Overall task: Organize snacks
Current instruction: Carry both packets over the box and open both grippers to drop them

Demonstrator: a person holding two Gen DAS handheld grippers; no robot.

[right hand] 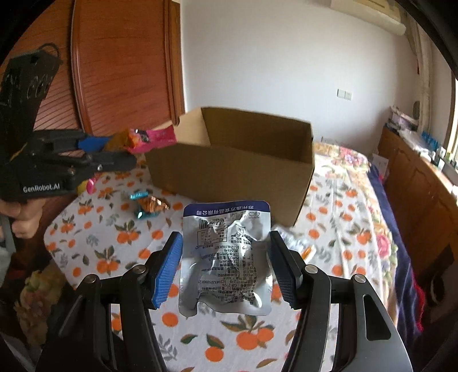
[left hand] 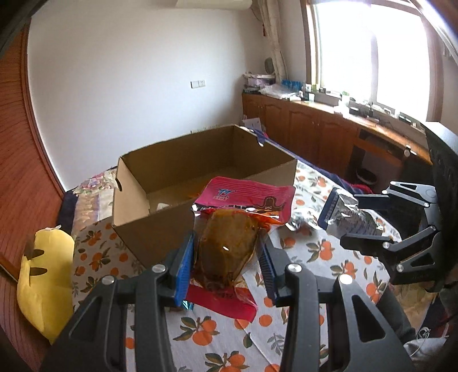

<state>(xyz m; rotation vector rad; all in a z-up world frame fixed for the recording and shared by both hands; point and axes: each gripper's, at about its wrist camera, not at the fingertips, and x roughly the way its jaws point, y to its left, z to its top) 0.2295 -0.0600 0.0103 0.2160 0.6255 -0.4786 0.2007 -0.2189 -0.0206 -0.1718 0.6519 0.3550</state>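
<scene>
Both wrist views angled down, close, sharing cardboard box point(left hand: 183, 183) ahead.

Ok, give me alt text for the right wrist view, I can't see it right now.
The right tool holds a crumpled silver snack pouch between its blue pads, above an orange-print cloth. An open cardboard box sits behind it. At left, the left tool grips a pink and orange snack packet, with wrapped candies below.

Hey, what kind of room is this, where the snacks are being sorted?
Most likely a bedroom in a home: a bed with an orange-print sheet, wooden cabinets under a window, and a wall air conditioner.
</scene>
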